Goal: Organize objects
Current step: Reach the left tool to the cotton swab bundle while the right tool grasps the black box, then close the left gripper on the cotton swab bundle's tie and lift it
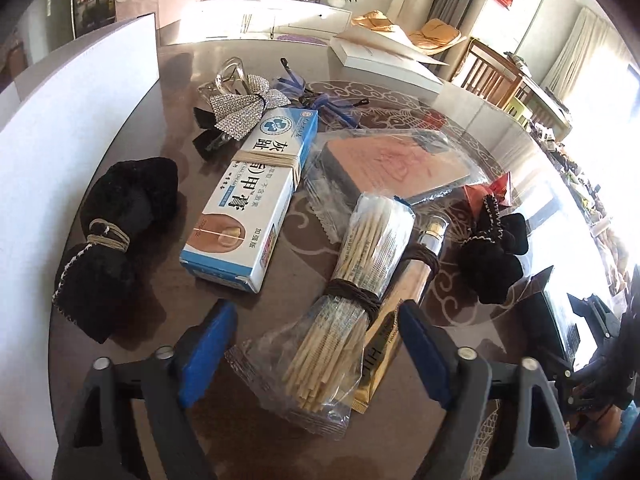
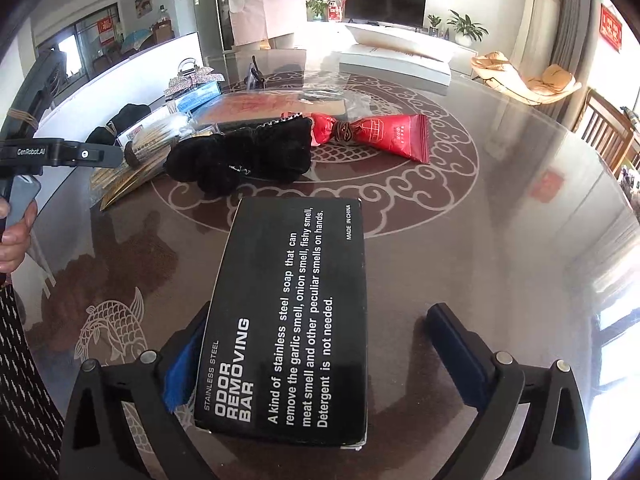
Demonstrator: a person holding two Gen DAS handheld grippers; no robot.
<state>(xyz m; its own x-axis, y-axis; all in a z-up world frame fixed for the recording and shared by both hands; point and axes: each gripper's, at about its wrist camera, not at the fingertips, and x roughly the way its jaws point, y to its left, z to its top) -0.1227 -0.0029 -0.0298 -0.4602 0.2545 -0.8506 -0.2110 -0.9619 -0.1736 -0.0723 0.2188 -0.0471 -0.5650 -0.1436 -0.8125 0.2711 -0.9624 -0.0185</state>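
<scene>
Swab bundle [image 1: 360, 280], tied with a dark band, lay on glass-topped table [image 1: 160, 300] among other clutter, between the blue pads [image 1: 204, 352] of left gripper [image 1: 314, 308]; could not tell whether gripped or merely framed. Right gripper [image 2: 320, 310] stood wide open around black soap-bar box [image 2: 292, 272], flat on the table, right pad clear of it.
</scene>
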